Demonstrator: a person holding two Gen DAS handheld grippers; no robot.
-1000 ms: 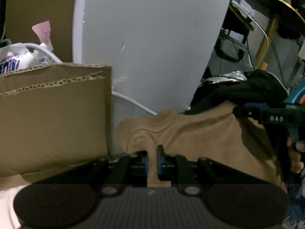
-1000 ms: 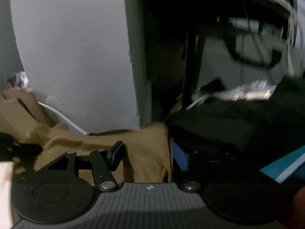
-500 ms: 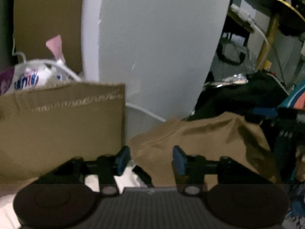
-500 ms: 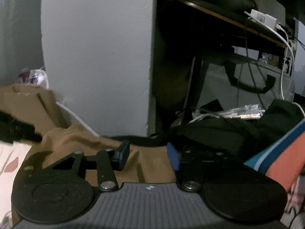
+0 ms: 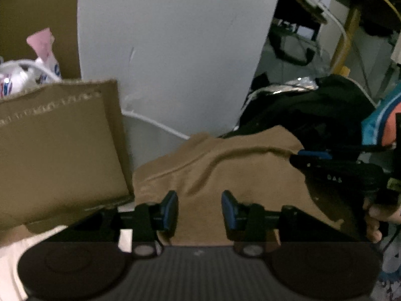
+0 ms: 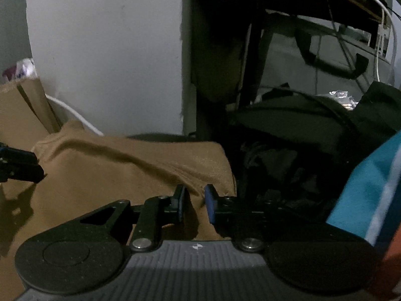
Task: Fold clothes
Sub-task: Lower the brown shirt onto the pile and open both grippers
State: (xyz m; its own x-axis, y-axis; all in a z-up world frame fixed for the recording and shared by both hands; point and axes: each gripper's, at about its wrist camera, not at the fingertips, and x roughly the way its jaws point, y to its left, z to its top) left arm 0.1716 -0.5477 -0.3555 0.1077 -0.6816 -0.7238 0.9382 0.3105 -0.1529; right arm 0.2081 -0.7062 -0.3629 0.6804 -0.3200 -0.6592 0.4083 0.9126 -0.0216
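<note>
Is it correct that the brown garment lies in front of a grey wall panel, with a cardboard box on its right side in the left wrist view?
Not quite. In the left wrist view the cardboard box stands on the left side of the brown garment, not the right. The rest holds: the garment lies in front of the grey wall panel.

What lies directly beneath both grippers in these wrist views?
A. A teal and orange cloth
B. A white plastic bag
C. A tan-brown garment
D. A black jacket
C. The tan-brown garment spreads under the left gripper and the right gripper; the black clothes and the teal and orange cloth lie off to the side.
</note>
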